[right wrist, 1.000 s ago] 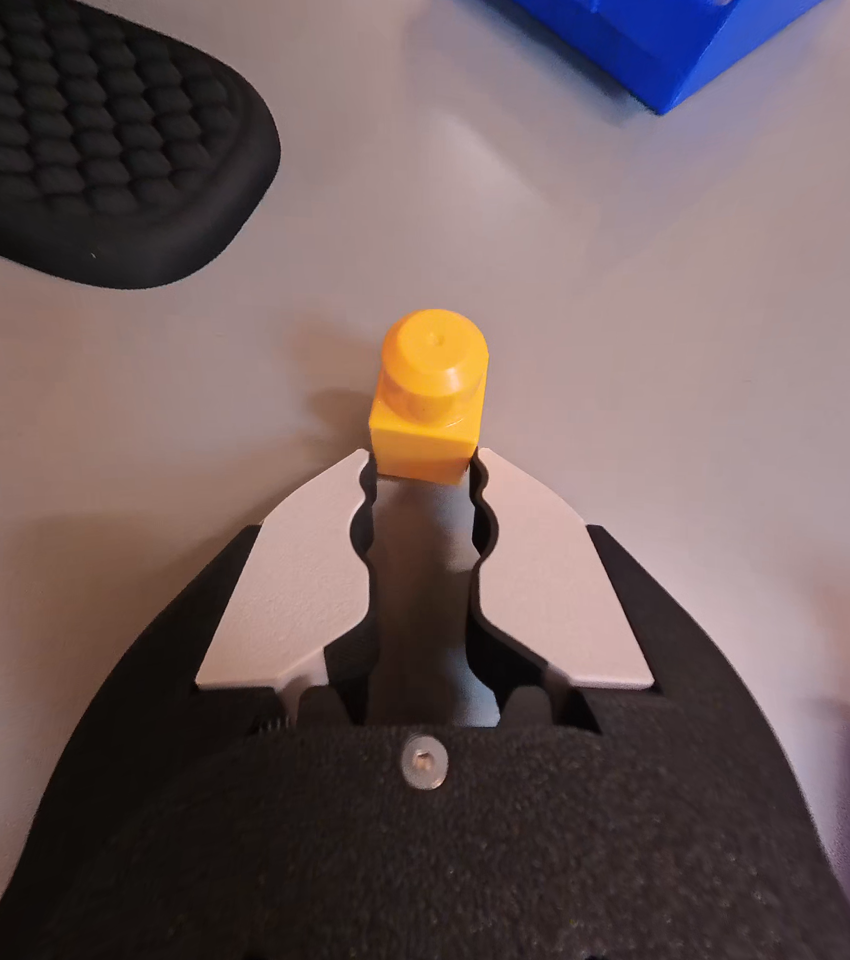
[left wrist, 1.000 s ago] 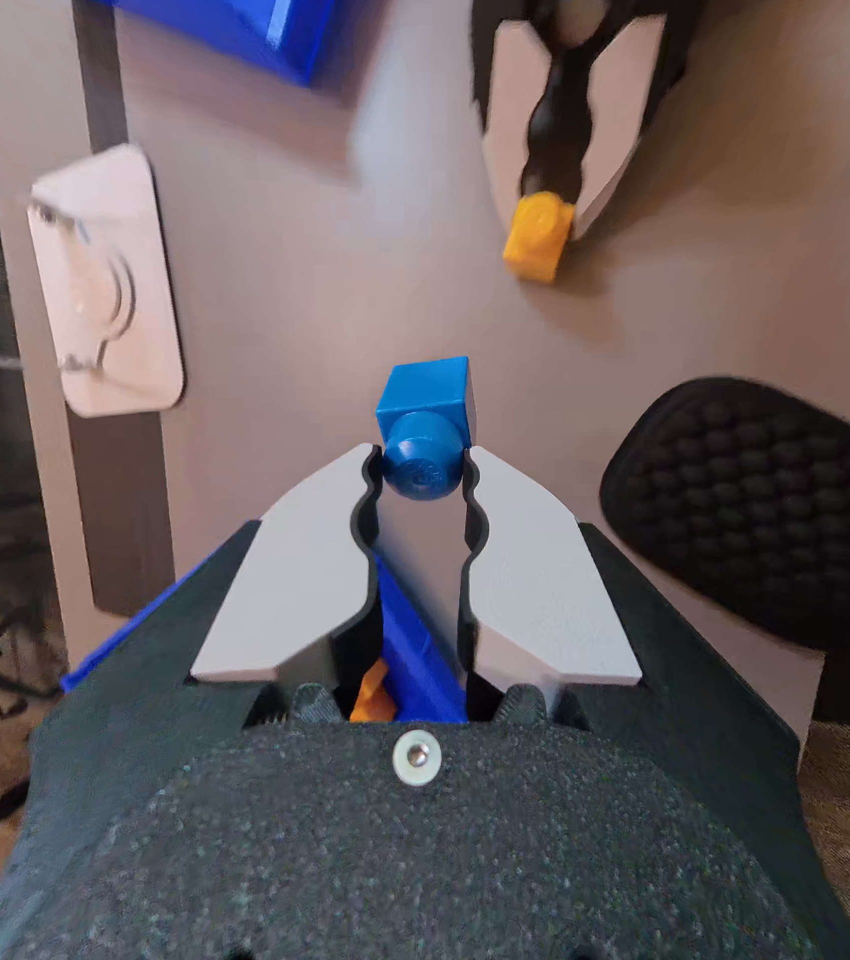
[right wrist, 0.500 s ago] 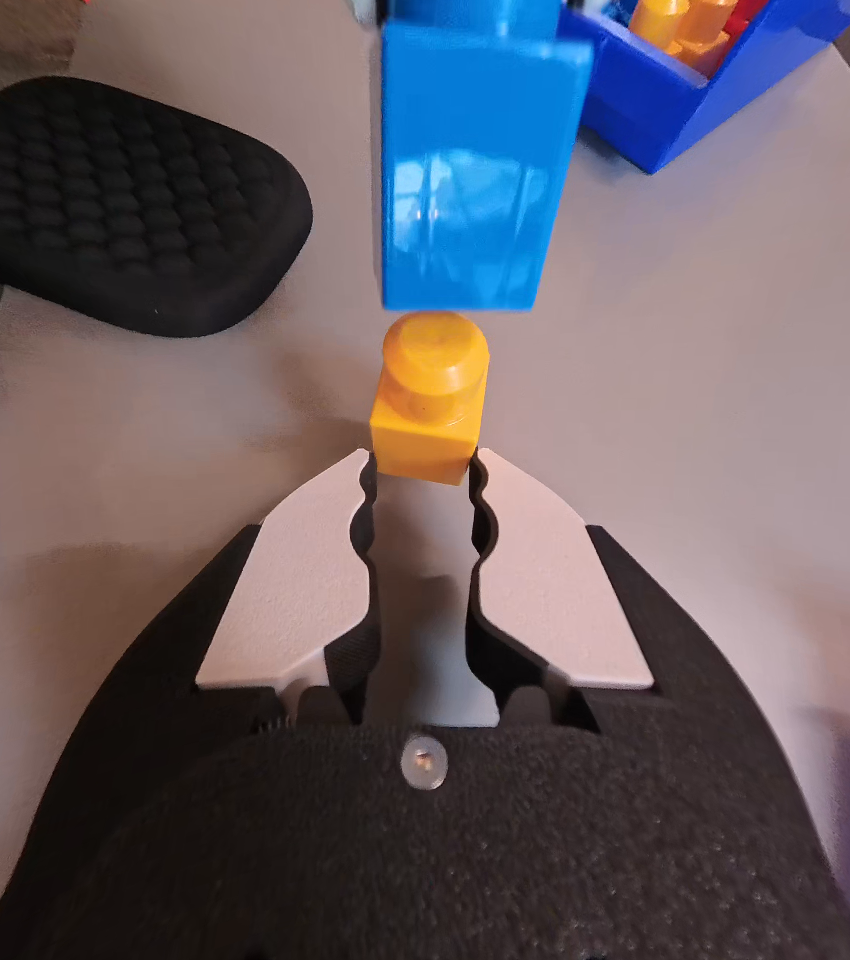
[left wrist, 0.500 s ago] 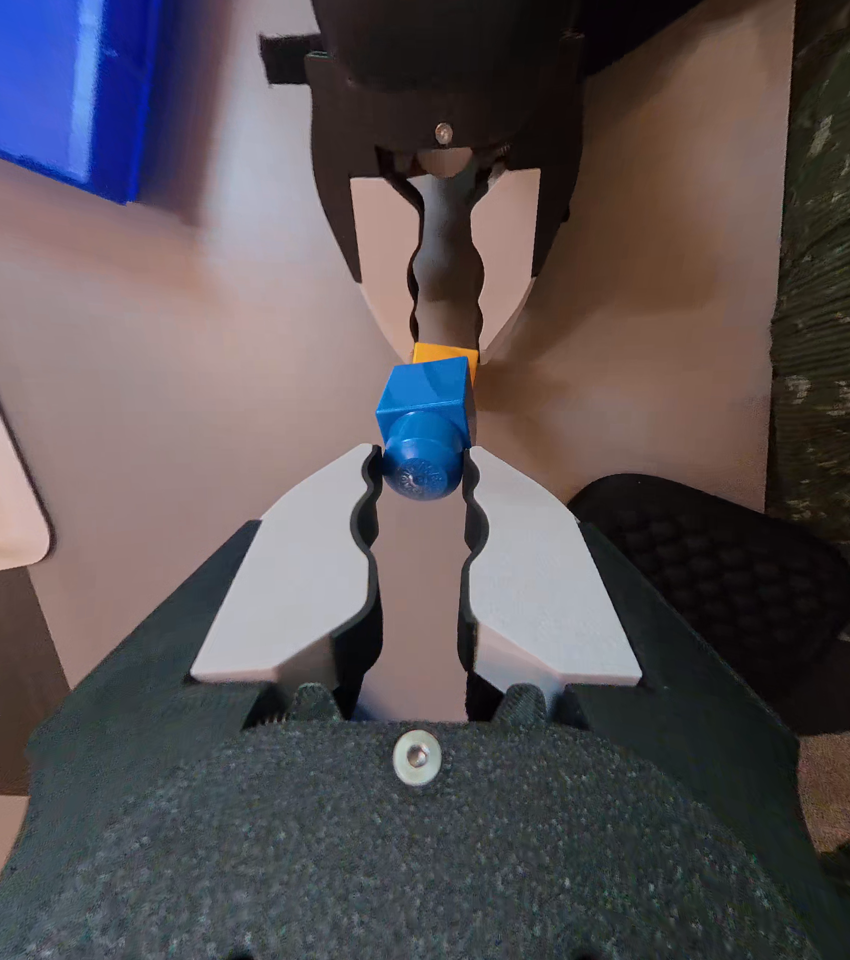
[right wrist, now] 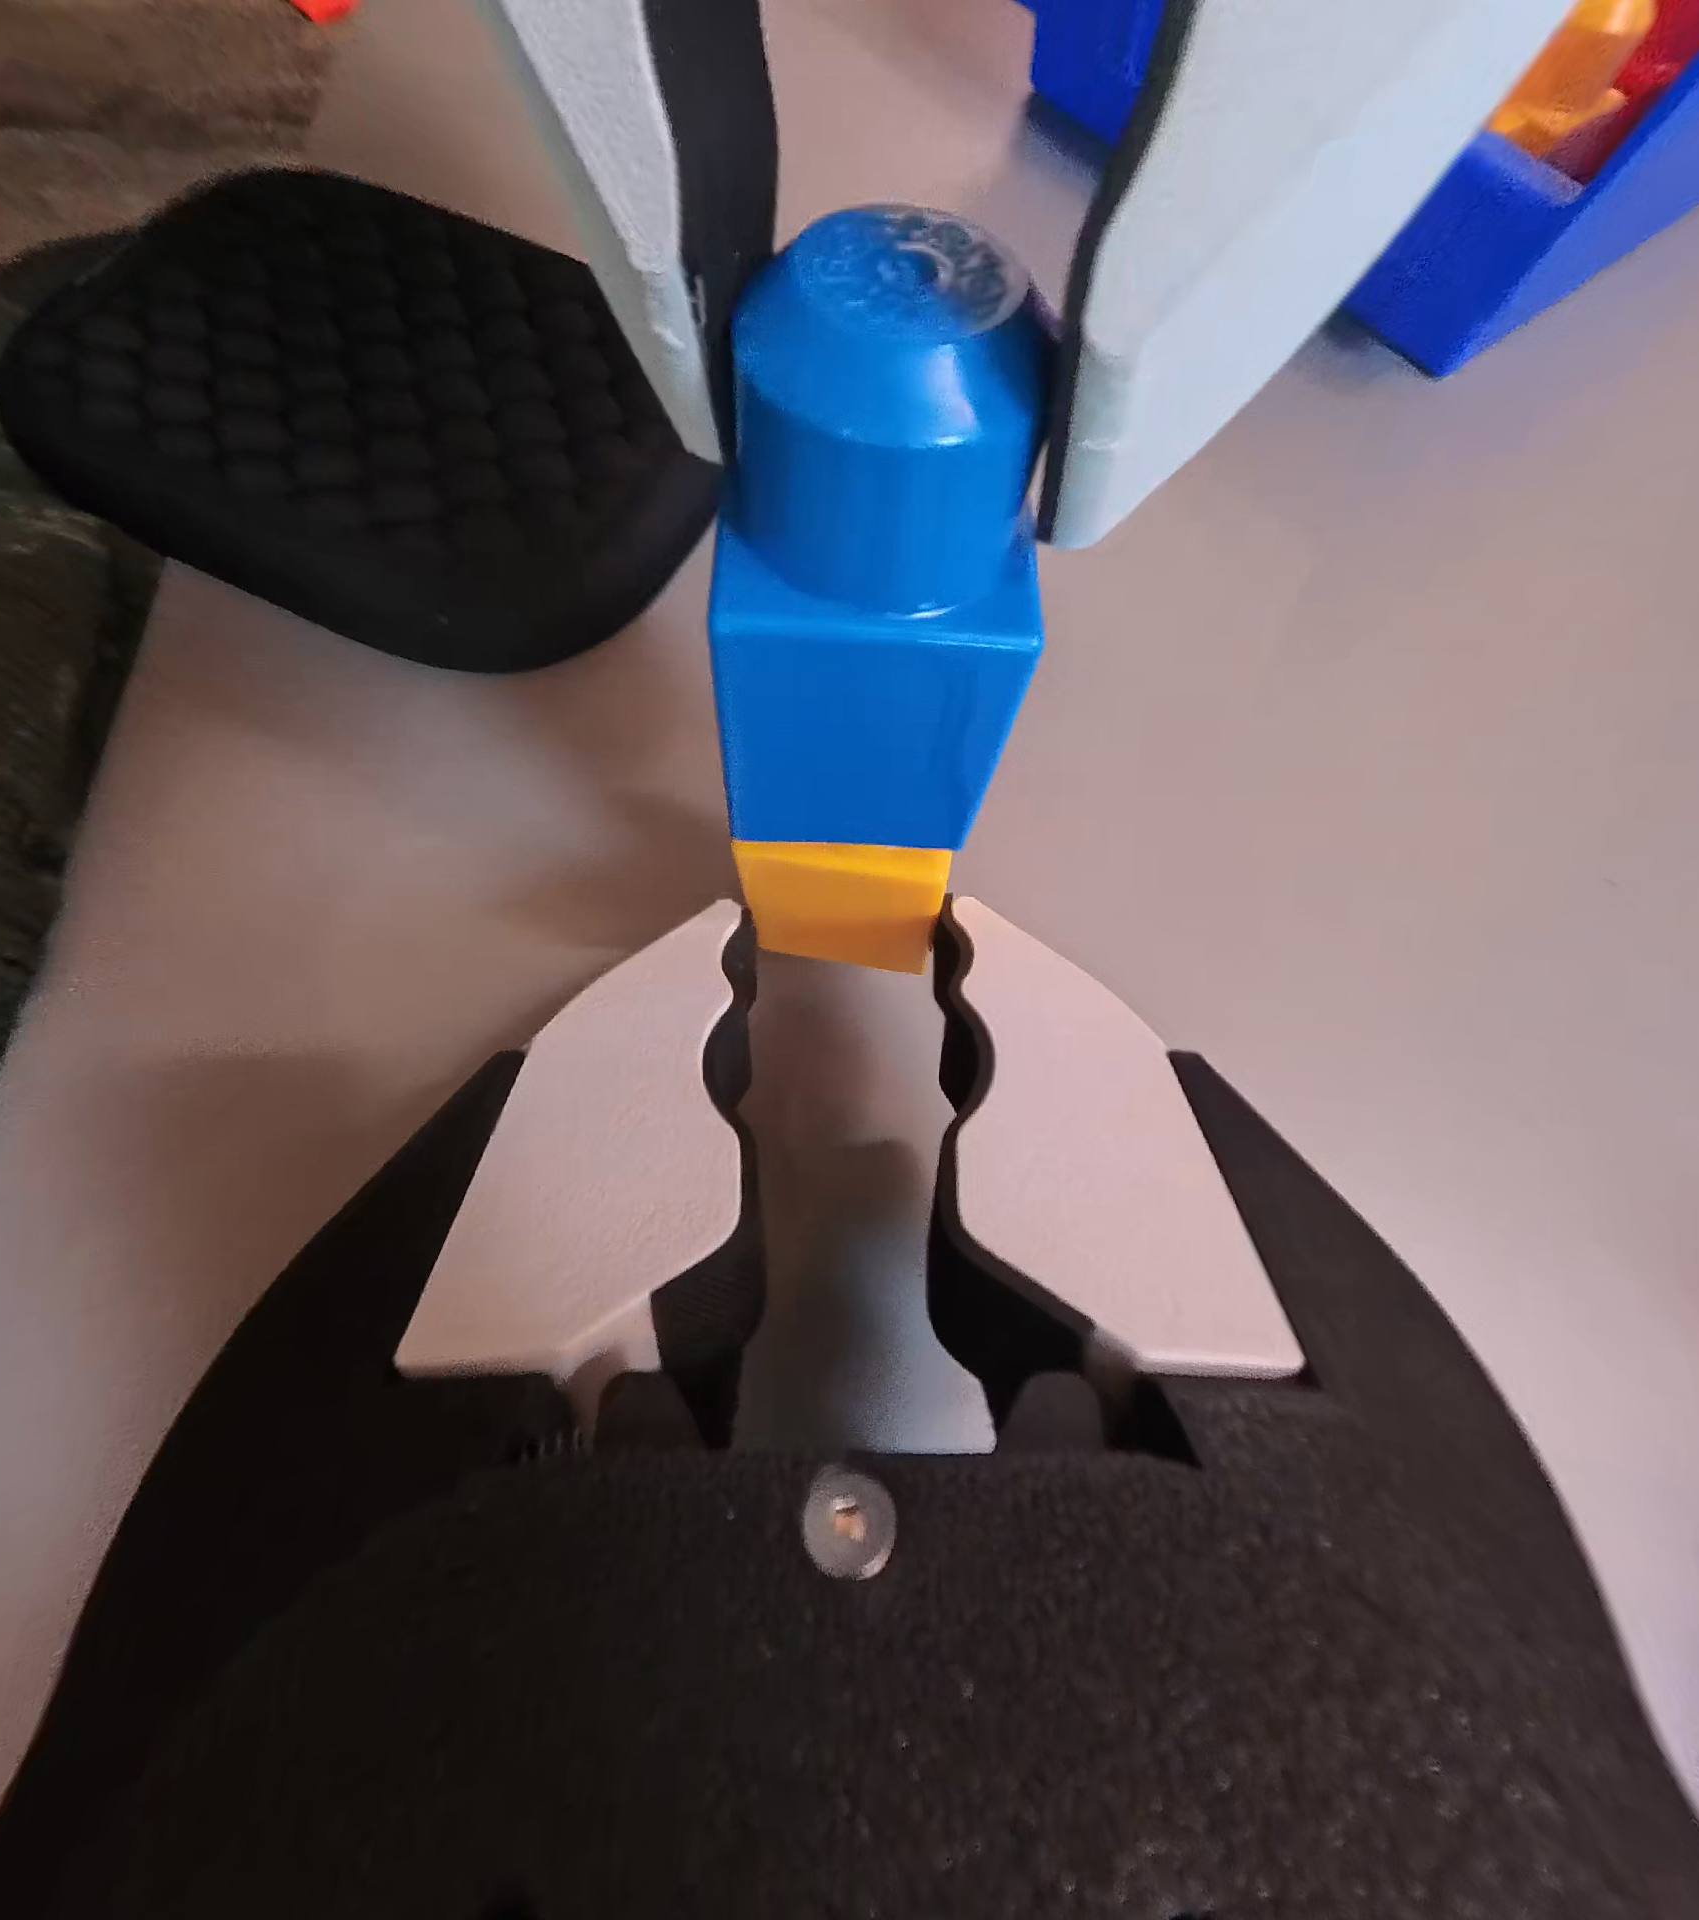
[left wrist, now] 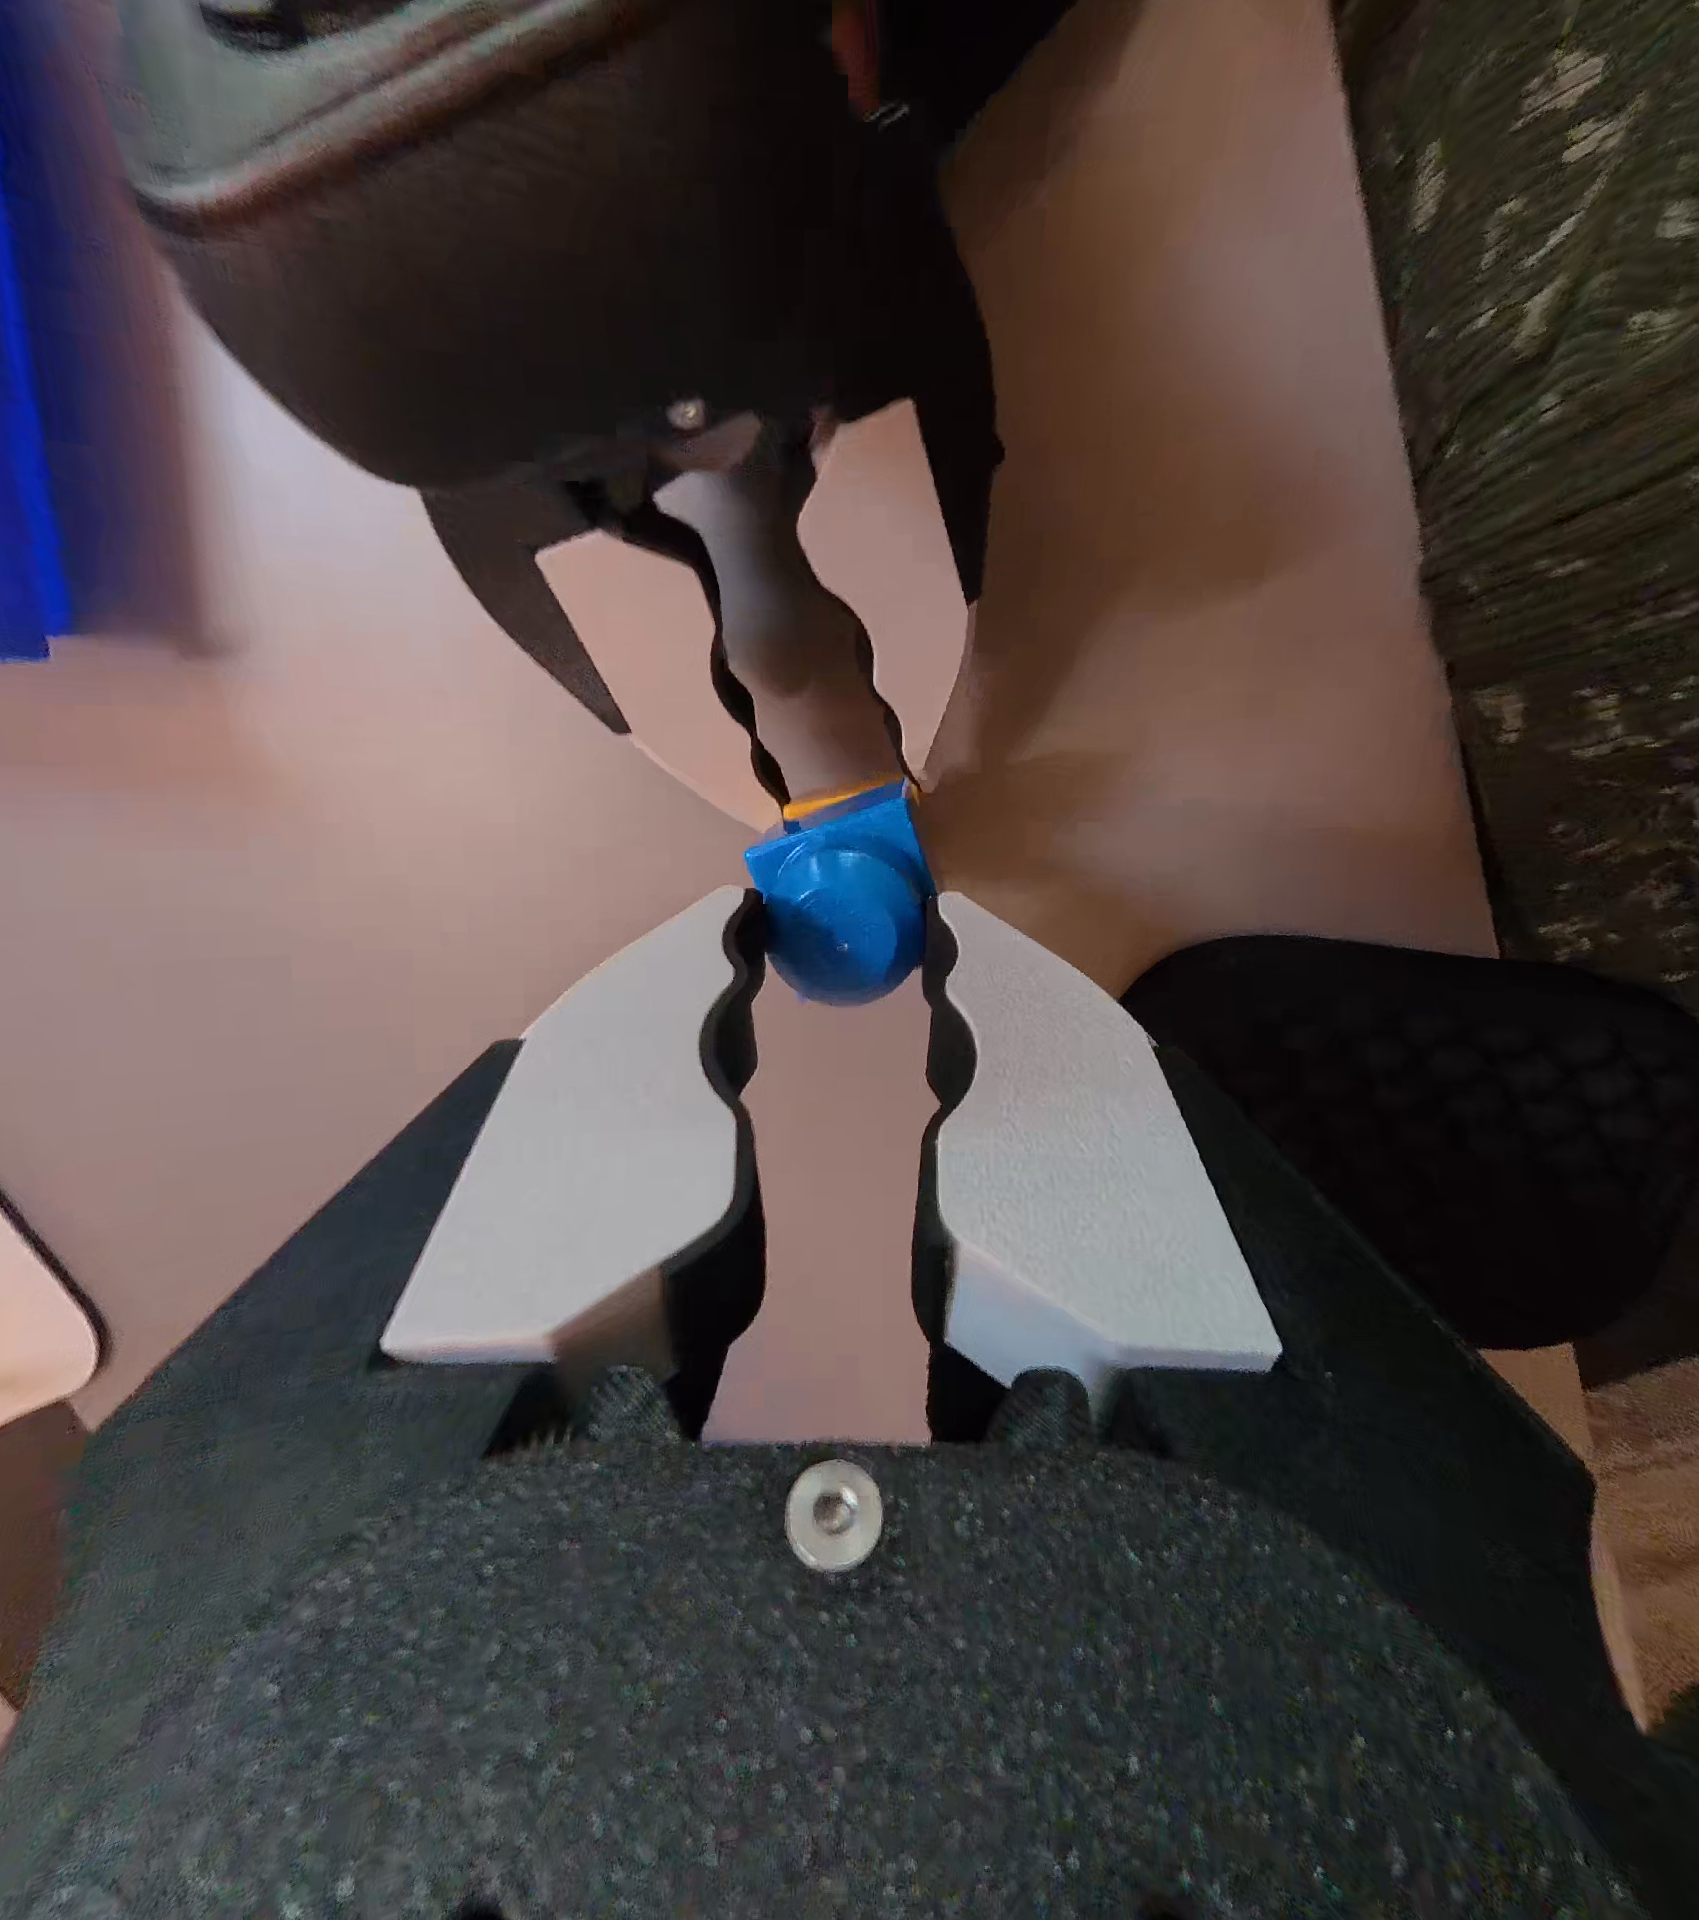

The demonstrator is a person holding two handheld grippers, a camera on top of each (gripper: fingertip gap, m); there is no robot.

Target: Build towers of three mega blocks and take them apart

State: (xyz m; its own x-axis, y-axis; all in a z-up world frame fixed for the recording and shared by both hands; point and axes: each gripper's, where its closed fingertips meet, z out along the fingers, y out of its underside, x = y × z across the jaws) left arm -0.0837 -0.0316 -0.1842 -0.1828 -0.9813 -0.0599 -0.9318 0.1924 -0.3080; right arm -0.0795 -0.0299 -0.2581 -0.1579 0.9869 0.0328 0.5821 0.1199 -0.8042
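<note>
Right gripper (right wrist: pixel 843 925) clamped on the orange block (right wrist: pixel 840 902), tips pinching its two sides. Blue block (right wrist: pixel 871 675) sits seated on top of the orange one, straight ahead of the right tips; only a strip of orange shows below it.

Left gripper (left wrist: pixel 840 940) clenched on the blue block's stud (left wrist: pixel 843 940), stud right between its tips, block body just past them. In the right wrist view the left gripper's pale fingers (right wrist: pixel 1229 312) come in from above and flank the stud.

The two grippers face tip to tip, the two-block stack between them, held above the grey table (right wrist: pixel 1396 831).

Black textured pad (right wrist: pixel 346 416) ahead-left of the right gripper. Blue bin (right wrist: pixel 1510 249) with orange and red blocks ahead-right.
</note>
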